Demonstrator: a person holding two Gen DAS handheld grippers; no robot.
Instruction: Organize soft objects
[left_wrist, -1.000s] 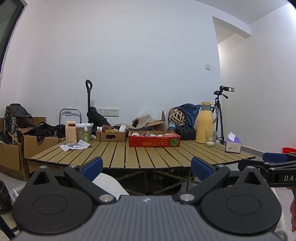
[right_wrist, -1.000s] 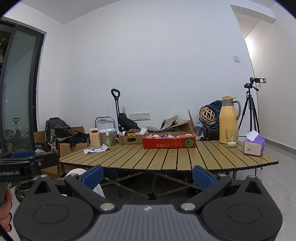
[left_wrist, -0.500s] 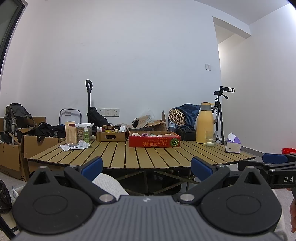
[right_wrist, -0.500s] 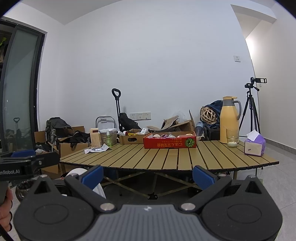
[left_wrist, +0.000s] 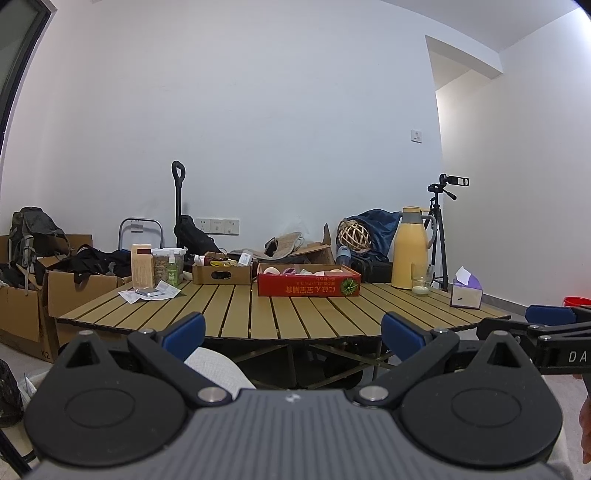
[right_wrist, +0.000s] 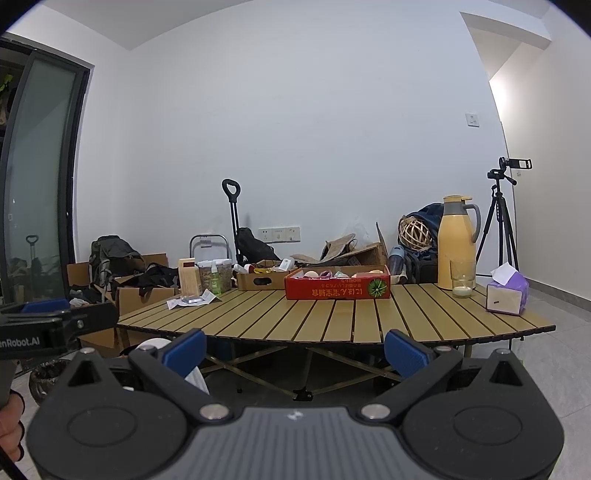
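A red cardboard tray (left_wrist: 308, 285) (right_wrist: 337, 288) holding several small pale and pink items stands at the far middle of the slatted wooden table (left_wrist: 280, 314) (right_wrist: 332, 317). A brown cardboard box (left_wrist: 221, 272) (right_wrist: 260, 280) with small things sits to its left. My left gripper (left_wrist: 291, 332) is open and empty, held low in front of the table's near edge. My right gripper (right_wrist: 295, 347) is open and empty too, at the same height. Each gripper shows at the edge of the other's view.
On the table stand a yellow thermos (left_wrist: 409, 246), a glass (left_wrist: 421, 280), a purple tissue box (left_wrist: 466, 292), a wooden block (left_wrist: 142, 265), jars and papers (left_wrist: 147, 293). Cardboard boxes with bags (left_wrist: 44, 280) sit on the floor at left. A tripod (left_wrist: 439, 236) stands at right.
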